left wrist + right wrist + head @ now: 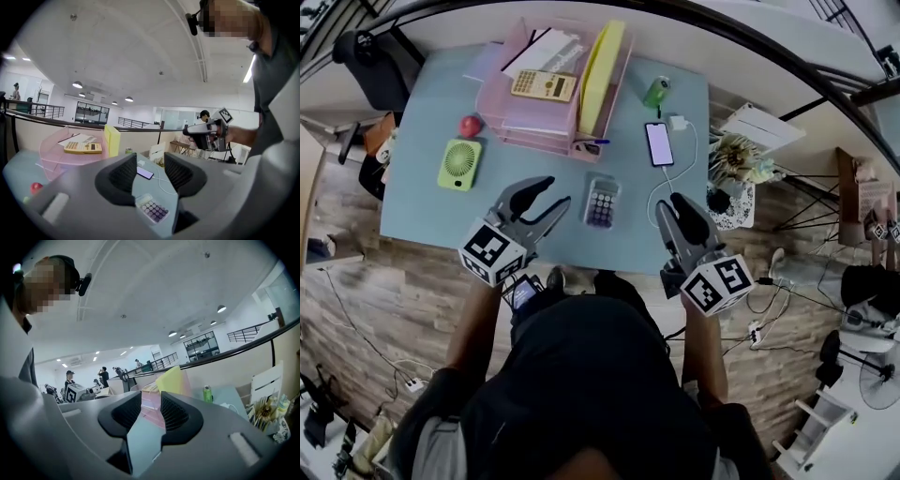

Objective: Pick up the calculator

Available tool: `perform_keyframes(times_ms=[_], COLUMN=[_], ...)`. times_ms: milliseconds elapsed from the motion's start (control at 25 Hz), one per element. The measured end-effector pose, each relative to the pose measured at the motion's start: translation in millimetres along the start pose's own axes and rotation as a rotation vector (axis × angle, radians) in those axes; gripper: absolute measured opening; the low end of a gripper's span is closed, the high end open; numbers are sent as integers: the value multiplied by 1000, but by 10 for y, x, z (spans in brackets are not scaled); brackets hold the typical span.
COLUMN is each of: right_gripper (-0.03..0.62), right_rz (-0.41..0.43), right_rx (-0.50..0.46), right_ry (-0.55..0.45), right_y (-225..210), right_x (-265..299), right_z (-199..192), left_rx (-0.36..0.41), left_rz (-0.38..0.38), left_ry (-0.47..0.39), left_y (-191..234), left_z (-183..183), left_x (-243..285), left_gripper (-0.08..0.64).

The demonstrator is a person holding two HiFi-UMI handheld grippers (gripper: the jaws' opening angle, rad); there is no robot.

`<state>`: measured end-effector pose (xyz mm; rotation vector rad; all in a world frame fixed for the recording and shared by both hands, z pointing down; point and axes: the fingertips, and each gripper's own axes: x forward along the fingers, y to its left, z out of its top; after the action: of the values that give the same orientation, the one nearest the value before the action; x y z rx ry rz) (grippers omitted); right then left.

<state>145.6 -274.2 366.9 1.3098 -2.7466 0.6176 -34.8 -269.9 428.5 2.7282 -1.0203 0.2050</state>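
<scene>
A small white calculator with purple keys (pixel 601 202) lies flat on the pale blue table (pixel 422 202), near its front edge. In the left gripper view this small calculator (pixel 152 209) shows just below and beyond the jaws. A second, yellow calculator (pixel 543 85) rests on top of the pink tray stack (pixel 511 117). My left gripper (pixel 555 192) hovers just left of the small calculator, open and empty. My right gripper (pixel 675 202) hangs to its right, jaws a narrow gap apart with nothing between them.
A phone (pixel 659 143) on a white cable lies right of the trays, with a green can (pixel 656 92) behind it. A green fan (pixel 459 164) and a red apple (pixel 470 126) sit on the left. A yellow folder (pixel 602 61) stands in the tray stack.
</scene>
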Motion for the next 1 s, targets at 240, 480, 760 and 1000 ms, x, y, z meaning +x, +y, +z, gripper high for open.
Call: perform_keyframes(times_ms=[240, 480, 760, 1000], right_gripper=[110, 110, 112, 112], right_rz=[42, 59, 74, 85], right_rx=[21, 47, 97, 140], right_ry=[57, 97, 204, 285], right_y=[-238, -477, -729, -925], right_x=[295, 590, 851, 1064], right_z=[-143, -391, -909, -1355], left_rx=[-16, -48, -136, -206], left_rz=[18, 48, 85, 104], left_ry=[30, 88, 162, 235], left_y=[129, 363, 495, 563], left_z=[-130, -411, -881, -1354], left_x=[230, 386, 487, 636], left_gripper=[196, 198, 198, 204])
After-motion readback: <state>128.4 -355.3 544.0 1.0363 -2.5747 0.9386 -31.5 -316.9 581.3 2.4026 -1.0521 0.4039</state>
